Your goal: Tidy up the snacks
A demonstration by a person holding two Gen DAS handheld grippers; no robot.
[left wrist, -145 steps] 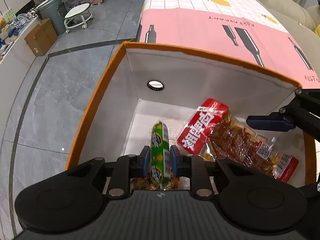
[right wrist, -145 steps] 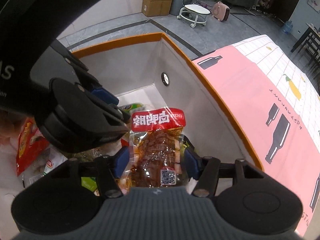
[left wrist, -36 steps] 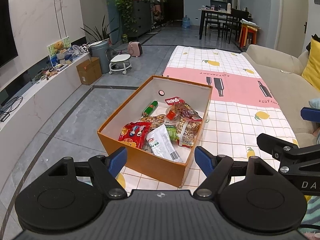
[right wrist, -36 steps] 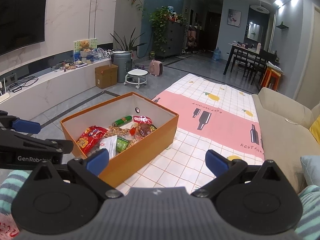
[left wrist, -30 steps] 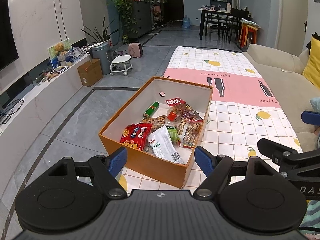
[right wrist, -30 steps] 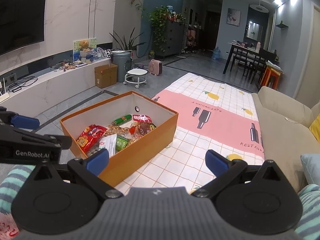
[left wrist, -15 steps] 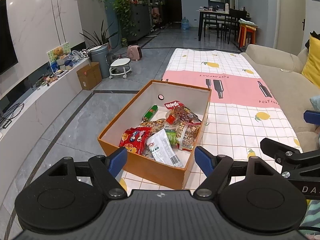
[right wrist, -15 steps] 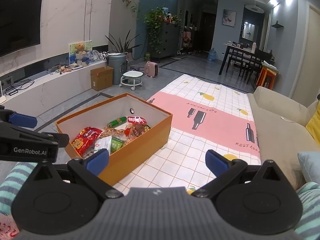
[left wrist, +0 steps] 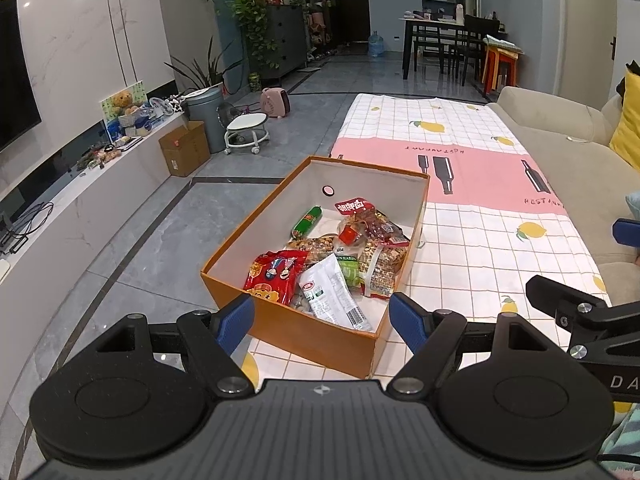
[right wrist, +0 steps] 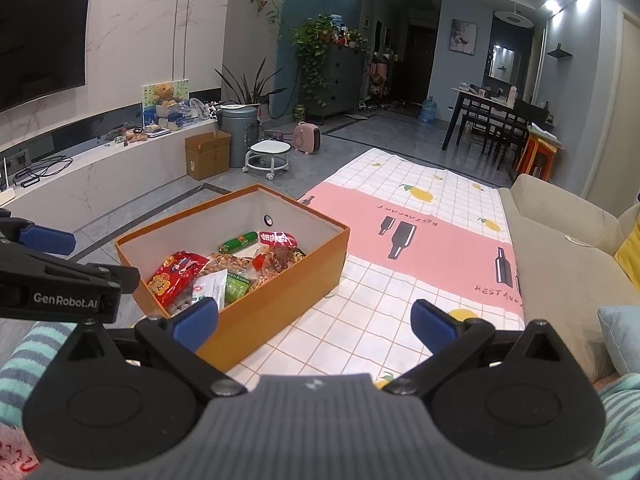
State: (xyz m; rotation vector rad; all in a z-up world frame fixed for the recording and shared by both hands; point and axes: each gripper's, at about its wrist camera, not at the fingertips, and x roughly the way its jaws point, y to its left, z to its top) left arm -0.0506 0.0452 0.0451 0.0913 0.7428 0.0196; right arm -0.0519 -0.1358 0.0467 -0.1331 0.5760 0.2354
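Looks like wrap-up: all visible snack packets sit inside the orange cardboard box [left wrist: 320, 332], centre of frame, on the checked lemon-print tablecloth [left wrist: 480, 248] on the desk. No loose packets visible on the cloth. To finish well: scan the cloth edges, leave the pile alone. Left gripper [left wrist: 321, 318] is level, facing the box's near wall, jaws spread, empty. Right gripper [right wrist: 316, 318], lower centre of its view, also wide apart, holding nothing.
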